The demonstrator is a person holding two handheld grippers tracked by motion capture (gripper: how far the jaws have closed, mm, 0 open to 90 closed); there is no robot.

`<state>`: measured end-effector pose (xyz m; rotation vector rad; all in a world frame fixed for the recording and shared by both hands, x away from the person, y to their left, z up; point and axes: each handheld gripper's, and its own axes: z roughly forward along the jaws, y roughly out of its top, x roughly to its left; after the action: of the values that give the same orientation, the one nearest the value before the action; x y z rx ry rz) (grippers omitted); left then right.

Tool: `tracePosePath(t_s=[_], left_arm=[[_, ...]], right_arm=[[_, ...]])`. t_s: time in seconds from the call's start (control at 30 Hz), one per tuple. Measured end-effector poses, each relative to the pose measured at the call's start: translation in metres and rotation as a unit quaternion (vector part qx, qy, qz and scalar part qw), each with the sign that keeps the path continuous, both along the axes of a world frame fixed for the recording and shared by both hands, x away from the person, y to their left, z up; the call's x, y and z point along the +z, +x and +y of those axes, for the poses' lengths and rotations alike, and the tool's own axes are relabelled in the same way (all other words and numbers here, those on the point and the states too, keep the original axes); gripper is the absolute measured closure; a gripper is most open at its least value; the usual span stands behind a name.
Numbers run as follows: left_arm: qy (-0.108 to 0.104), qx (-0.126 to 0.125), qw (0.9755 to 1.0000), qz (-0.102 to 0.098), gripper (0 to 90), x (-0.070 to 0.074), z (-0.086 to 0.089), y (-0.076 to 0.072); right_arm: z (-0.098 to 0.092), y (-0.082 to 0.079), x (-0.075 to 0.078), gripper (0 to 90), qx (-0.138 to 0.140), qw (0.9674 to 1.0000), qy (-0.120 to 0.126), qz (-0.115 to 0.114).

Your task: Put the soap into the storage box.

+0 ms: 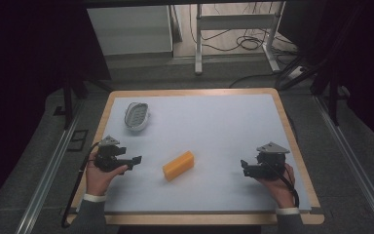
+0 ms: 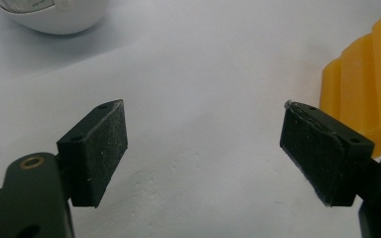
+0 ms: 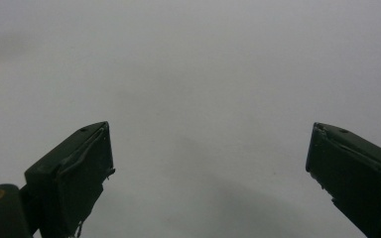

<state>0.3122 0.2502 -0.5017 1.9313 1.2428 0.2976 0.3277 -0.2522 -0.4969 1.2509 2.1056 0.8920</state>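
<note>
A yellow-orange ridged block (image 1: 178, 165) lies on the white table top (image 1: 209, 126) near the front middle. My left gripper (image 1: 135, 161) rests on the table just left of the block, jaws wide apart and empty, pointing toward it. In the left gripper view the block (image 2: 372, 84) sits beyond the right fingertip (image 2: 322, 148), apart from it. A white oval dish (image 1: 137, 116) stands at the back left, its rim (image 2: 54, 17) at the top of the left gripper view. My right gripper (image 1: 244, 167) rests at the front right, open, with bare table between its fingers (image 3: 74, 173).
The wooden table edge (image 1: 292, 131) frames the white surface. Beyond the far side stand a white cabinet (image 1: 129, 29), metal table legs (image 1: 198, 44) and floor cables (image 1: 243, 44). A rail (image 1: 48, 165) runs along the floor on the left.
</note>
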Motion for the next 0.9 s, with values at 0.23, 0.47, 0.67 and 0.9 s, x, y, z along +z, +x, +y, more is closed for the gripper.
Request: tracePosePath(t_s=[0.23, 0.47, 0.67, 0.9], left_arm=[[-0.001, 0.000, 1.0000, 0.002, 19.3, -0.001, 0.002, -0.003], [0.002, -0.002, 1.0000, -0.005, 19.7, 0.003, 0.001, -0.005], [0.010, 0.001, 0.9999, -0.008, 19.9, 0.006, 0.002, -0.003], [0.040, -0.004, 0.9992, 0.000, 20.0, 0.017, 0.002, 0.003]], right_arm=[[-0.006, -0.002, 0.002, 4.6, 0.002, 0.9999, 0.013, -0.006], [-0.008, -0.007, 0.002, 5.3, 0.001, 0.9999, 0.009, -0.005], [-0.013, -0.007, 0.000, 5.7, 0.001, 0.9999, 0.014, -0.004], [-0.018, -0.006, -0.002, 5.7, -0.002, 0.9998, 0.020, 0.003]])
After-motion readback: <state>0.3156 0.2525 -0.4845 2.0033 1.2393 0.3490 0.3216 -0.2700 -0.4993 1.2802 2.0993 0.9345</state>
